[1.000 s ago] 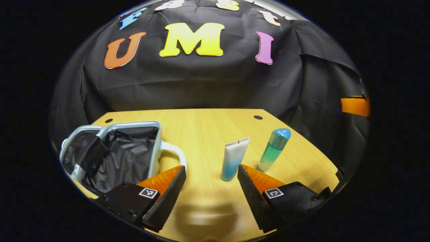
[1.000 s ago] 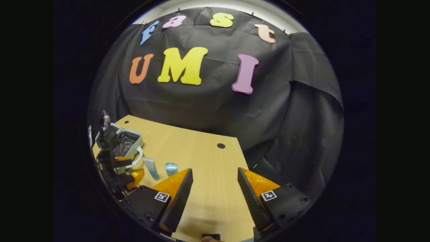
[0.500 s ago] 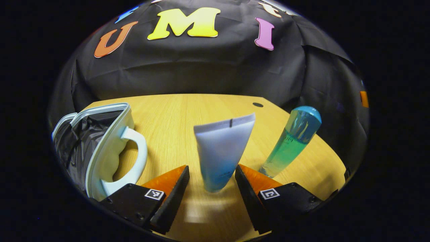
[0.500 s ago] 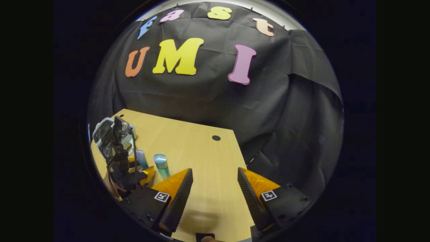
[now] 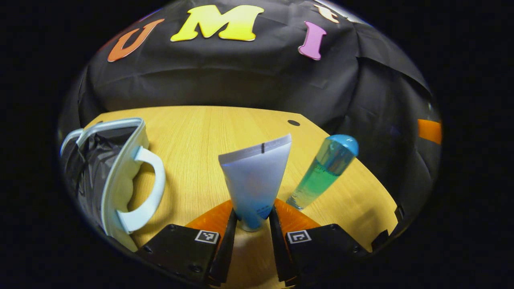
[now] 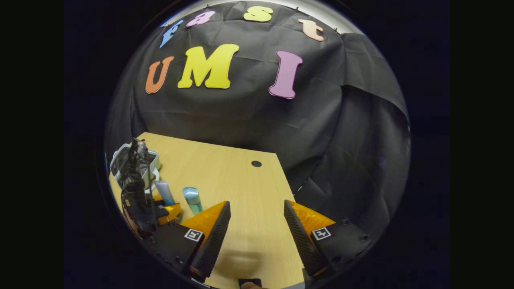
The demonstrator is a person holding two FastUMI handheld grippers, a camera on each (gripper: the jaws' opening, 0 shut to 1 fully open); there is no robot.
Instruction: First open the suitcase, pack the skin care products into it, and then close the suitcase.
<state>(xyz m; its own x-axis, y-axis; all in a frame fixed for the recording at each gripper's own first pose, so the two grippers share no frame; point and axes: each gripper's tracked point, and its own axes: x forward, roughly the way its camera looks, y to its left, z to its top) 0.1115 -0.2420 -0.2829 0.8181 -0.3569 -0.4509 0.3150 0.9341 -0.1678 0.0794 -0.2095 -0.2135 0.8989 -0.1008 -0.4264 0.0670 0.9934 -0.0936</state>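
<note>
Left gripper [image 5: 251,233] pinches the soft tube [image 5: 255,180] low near its cap — light, squashy, likely slippery; right gripper [image 6: 257,233] gapes empty

I see the pale blue suitcase [image 5: 120,176] lying open at the table's [image 5: 200,132] left, black lining showing, handle facing right. The white-to-blue tube [image 5: 255,180] stands cap-down mid-table; just right of it the teal bottle [image 5: 323,172] stands with its blue cap up.

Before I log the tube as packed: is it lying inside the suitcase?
No: the tube stands upright on the table, between the left gripper fingers, beside the open suitcase.
</note>
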